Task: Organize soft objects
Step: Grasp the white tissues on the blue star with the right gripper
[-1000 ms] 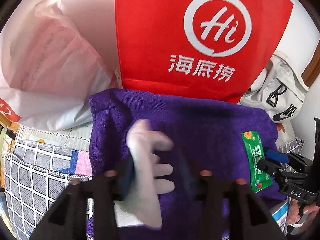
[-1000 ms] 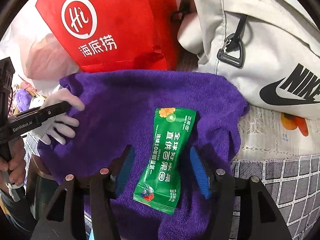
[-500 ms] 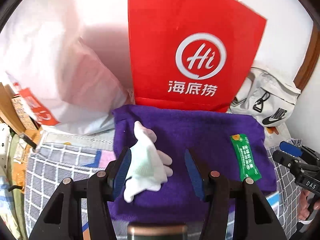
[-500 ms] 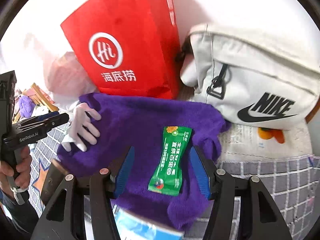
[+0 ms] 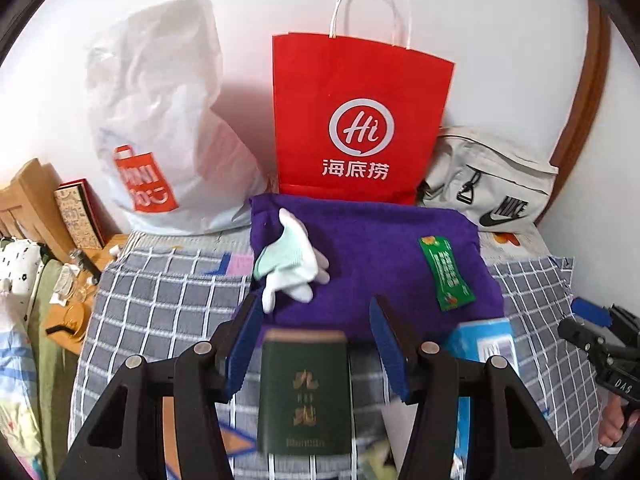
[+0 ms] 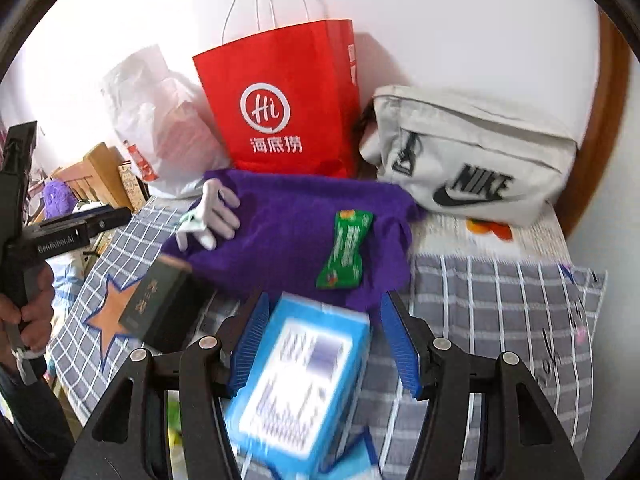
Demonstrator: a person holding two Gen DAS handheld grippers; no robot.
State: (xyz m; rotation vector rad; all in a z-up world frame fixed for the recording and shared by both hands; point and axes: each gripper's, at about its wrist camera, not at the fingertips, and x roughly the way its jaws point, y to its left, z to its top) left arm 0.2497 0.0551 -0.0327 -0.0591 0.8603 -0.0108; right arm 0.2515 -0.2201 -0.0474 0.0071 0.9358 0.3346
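A purple towel (image 5: 372,256) (image 6: 288,232) lies on the checked bedding in front of a red paper bag. A white glove (image 5: 290,266) (image 6: 212,216) rests on its left edge and a green sachet (image 5: 446,274) (image 6: 346,256) on its right part. My left gripper (image 5: 314,328) is open and empty, held back from the towel above a dark green box (image 5: 304,392) (image 6: 160,296). My right gripper (image 6: 324,320) is open and empty, held back above a blue box (image 6: 300,384) (image 5: 484,340).
A red paper bag (image 5: 360,120) (image 6: 280,100), a white plastic bag (image 5: 160,120) and a white Nike bag (image 5: 488,184) (image 6: 468,156) stand against the wall. The grey checked bedding (image 5: 160,308) (image 6: 492,300) spreads around. A wooden side table (image 5: 68,312) is at left.
Both grippers have pulled back and up from the towel. The left one let go of the white glove, which now lies on the towel. The two boxes came into view.
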